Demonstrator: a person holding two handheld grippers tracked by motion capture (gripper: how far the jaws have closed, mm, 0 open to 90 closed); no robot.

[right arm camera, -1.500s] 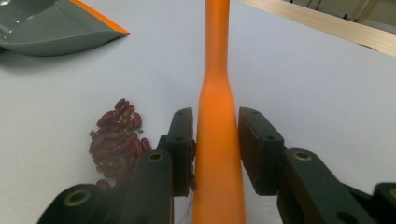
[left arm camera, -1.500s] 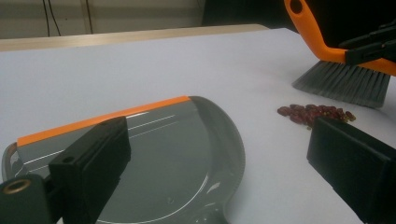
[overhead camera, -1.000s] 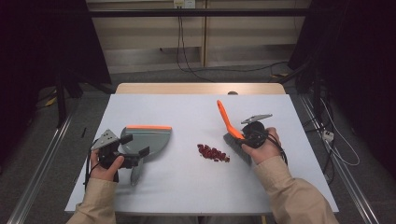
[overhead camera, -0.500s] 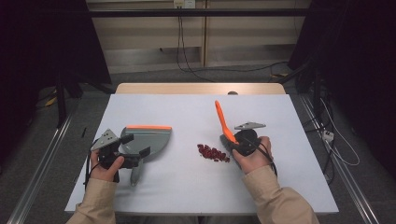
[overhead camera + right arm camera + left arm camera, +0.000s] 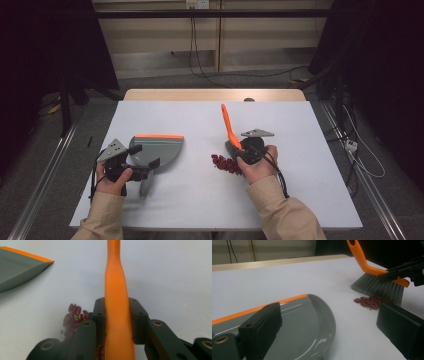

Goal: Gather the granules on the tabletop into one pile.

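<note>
One grey plastic dustpan with orange lip (image 5: 157,150); one orange-handled hand brush with grey bristles (image 5: 230,125); one heap of small dark-red beans (image 5: 225,163); one white table (image 5: 200,200).

The dustpan (image 5: 294,325) is smooth grey plastic with a slight sheen and an orange lip. The brush (image 5: 372,277) has a glossy orange plastic handle and soft grey bristles. The beans (image 5: 370,301) look dark red and shiny. The surface (image 5: 200,200) is matt white.

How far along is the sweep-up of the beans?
Done: the right gripper grips the brush, whose bristles sit right behind the beans. In hand: the left gripper is at the dustpan; its grip isn't clear. Left: the beans lie on the table, apart from the pan, none swept in.
</note>
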